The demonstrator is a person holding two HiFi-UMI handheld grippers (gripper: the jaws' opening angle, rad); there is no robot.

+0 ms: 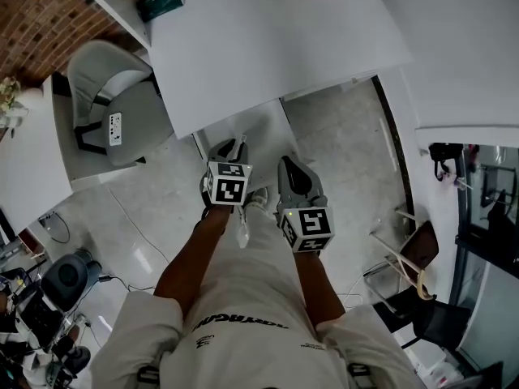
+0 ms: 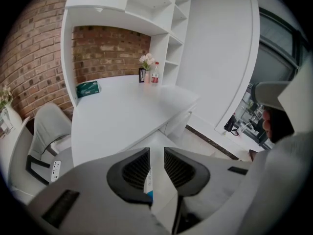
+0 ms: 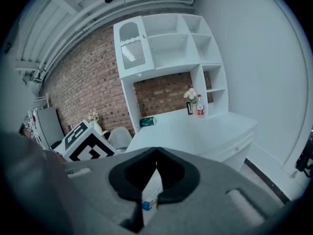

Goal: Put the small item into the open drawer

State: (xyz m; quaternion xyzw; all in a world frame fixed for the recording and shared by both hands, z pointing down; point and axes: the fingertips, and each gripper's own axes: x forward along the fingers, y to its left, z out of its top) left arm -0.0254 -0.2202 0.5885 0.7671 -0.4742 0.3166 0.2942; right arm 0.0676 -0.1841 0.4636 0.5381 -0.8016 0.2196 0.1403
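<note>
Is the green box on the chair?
No, the green box lies on the desk by the brick wall, apart from the chair.

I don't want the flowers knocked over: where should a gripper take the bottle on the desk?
Probably grip the bottle round its mid-body, coming from the desk front: it stands upright, with the flowers close beside it and the shelf unit behind.

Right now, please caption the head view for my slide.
Person holds left gripper and right gripper near a white desk.
</note>
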